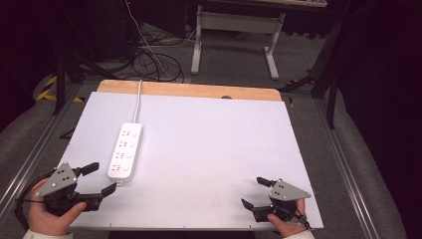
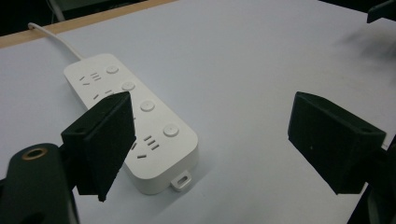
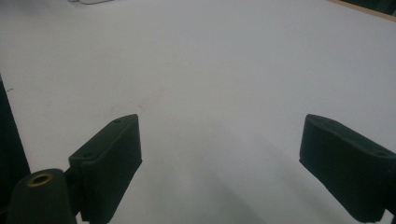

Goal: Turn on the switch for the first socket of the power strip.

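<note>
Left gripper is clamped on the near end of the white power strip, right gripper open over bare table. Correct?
Not quite. The left gripper is open, not clamped: the left gripper view shows its jaws spread wide with the power strip lying untouched on the table. The right gripper is open over bare table, as you said.

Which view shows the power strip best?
The left gripper view: the power strip is close, with sockets and buttons clear. The high view shows it whole but small, with its cord. The right gripper view catches just an edge.
</note>
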A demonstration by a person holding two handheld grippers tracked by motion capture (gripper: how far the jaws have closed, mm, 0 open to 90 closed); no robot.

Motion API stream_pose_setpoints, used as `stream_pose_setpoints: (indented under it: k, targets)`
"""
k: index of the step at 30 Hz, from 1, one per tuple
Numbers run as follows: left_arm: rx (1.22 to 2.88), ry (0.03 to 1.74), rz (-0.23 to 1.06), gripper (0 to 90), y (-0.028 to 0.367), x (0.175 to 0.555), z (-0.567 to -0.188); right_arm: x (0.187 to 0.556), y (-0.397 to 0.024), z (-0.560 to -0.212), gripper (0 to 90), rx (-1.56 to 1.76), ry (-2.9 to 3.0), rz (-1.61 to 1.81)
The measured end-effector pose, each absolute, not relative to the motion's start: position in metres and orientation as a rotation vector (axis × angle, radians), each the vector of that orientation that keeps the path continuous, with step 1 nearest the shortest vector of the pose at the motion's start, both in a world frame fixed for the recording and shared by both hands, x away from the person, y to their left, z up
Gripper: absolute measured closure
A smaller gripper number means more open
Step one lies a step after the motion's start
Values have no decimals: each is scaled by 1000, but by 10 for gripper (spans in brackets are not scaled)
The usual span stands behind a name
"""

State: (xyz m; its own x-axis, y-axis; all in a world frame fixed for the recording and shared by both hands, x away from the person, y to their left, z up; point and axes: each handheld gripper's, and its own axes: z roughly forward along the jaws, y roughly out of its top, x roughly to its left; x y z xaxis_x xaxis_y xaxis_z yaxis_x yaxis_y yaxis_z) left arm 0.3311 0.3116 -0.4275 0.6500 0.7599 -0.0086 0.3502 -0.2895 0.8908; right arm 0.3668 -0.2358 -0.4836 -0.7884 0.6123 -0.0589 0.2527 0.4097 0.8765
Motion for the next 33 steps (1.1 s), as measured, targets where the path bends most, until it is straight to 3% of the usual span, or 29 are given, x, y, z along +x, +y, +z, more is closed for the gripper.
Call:
stream_pose_setpoints:
  k: [33]
  targets:
    - [1948,857,538,184,298,387,-390,367,-238,-485,135,759,2299,1331]
